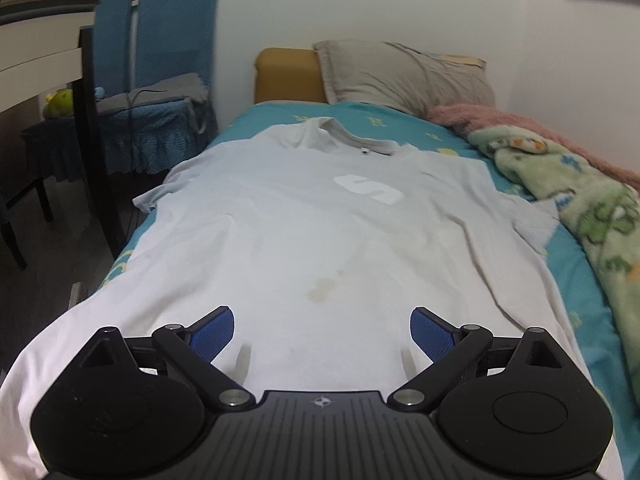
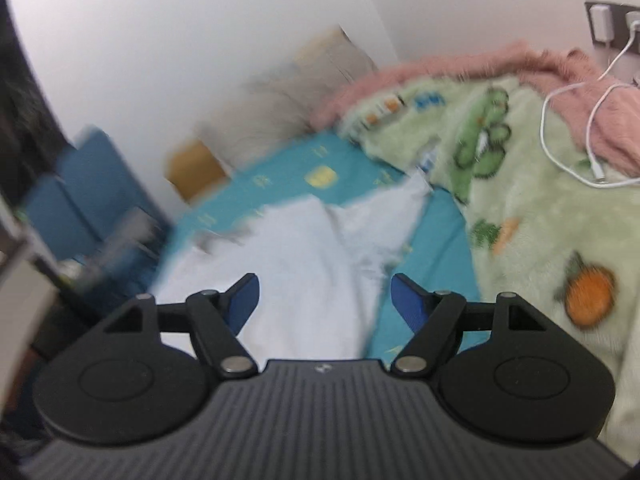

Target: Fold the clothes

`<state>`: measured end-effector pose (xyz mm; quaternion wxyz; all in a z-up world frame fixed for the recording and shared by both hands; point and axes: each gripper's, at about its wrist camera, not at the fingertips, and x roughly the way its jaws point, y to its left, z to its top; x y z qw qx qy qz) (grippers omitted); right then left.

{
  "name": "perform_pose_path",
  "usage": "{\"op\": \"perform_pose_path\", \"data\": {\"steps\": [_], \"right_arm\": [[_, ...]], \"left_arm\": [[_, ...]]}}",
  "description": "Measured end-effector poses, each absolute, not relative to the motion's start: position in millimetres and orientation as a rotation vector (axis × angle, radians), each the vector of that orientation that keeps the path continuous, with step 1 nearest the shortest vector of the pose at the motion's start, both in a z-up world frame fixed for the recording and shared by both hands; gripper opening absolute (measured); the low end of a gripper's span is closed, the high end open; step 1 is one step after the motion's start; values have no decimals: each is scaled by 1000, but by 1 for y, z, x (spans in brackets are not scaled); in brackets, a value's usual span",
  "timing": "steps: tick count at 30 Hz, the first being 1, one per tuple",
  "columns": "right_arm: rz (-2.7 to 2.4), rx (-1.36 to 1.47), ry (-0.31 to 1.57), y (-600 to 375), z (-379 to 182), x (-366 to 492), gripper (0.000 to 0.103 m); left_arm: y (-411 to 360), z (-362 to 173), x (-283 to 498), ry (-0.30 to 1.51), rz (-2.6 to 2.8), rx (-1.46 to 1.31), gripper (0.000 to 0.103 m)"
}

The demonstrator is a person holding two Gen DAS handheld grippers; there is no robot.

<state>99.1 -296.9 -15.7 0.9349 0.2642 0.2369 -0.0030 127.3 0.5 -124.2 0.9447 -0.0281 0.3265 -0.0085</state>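
Cloth of the white T-shirt (image 1: 320, 232) lies spread flat, collar far ahead, on the teal bed sheet (image 1: 576, 280) beneath the left gripper (image 1: 322, 330) and right gripper (image 2: 325, 300), both wide open and empty, presumably smoothed for folding.

Bed (image 1: 576, 280), teal sheet: white T-shirt (image 1: 300, 240) spread flat mid-frame, grey pillow (image 1: 404, 74) at top, green patterned blanket (image 1: 580, 216) and pink blanket (image 1: 480, 116) along right edge.
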Motion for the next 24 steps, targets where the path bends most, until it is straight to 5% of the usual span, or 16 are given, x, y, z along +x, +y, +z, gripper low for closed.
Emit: {"op": "perform_pose_path", "data": {"steps": [24], "right_arm": [[-95, 683, 343, -345, -27, 32, 77]], "left_arm": [[-205, -152, 73, 767, -543, 260, 50]]}}
